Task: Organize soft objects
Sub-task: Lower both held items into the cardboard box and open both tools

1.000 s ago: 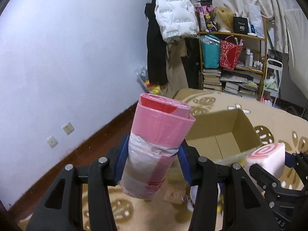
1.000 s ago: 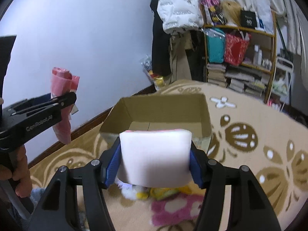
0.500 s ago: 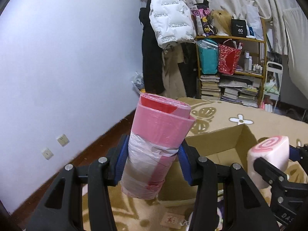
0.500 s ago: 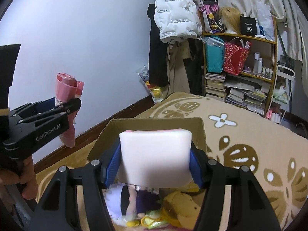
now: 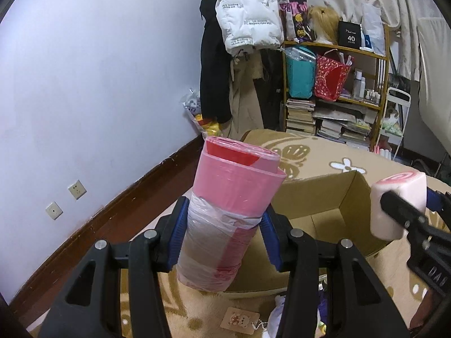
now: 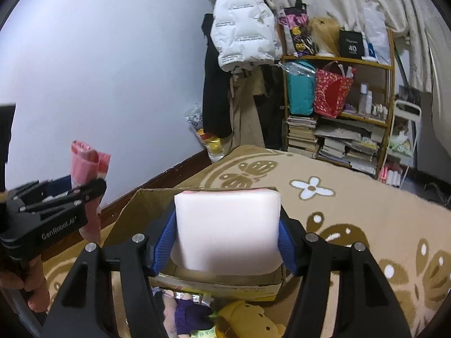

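"GenRobot.AI" marks the left tongs, clamping a pink bag roll. Right tongs grip a pink-swirl cushion. Both now nearer the cardboard box.

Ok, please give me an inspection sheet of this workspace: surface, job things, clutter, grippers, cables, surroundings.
Surface: beige carpet with brown flower pattern.
Job's things: open cardboard box on the carpet; pink bag roll and white-pink swirl cushion, both held in the air near the box.
Clutter: yellow plush bear, purple-dressed doll and small card on the carpet before the box.
Grippers: left gripper shut on the roll; right gripper shut on the cushion.
Cables: nothing seen.
Surroundings: white wall with two sockets; hanging white jacket; crowded shelf with books and bags.
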The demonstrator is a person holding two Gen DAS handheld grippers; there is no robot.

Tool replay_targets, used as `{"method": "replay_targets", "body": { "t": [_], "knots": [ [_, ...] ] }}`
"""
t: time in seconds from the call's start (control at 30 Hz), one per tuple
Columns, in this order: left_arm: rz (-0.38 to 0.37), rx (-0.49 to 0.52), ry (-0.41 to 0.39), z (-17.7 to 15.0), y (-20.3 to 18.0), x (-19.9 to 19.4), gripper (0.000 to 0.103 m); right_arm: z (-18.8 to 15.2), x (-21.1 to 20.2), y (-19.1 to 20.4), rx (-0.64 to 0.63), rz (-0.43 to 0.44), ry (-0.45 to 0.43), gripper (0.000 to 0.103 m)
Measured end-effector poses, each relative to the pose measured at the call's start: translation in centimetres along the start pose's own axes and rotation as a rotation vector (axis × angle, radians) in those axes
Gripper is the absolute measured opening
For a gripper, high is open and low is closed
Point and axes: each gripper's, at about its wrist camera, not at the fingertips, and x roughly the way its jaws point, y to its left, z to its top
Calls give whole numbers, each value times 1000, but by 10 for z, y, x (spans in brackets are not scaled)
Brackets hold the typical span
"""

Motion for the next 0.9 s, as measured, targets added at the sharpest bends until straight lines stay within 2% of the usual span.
{"method": "replay_targets", "body": {
  "t": [0.2, 0.5, 0.9],
  "knots": [
    [12, 22, 15, -8, -1, 11, 47, 1, 2, -5, -11, -23, -11, 68],
    [15, 57, -5, -13, -8, 14, 48, 0, 14, -13, 8, 1, 6, 69],
    [-24, 1, -71, -9, 4, 4, 47, -9, 28, 1, -25, 48, 43, 70]
  ]
}}
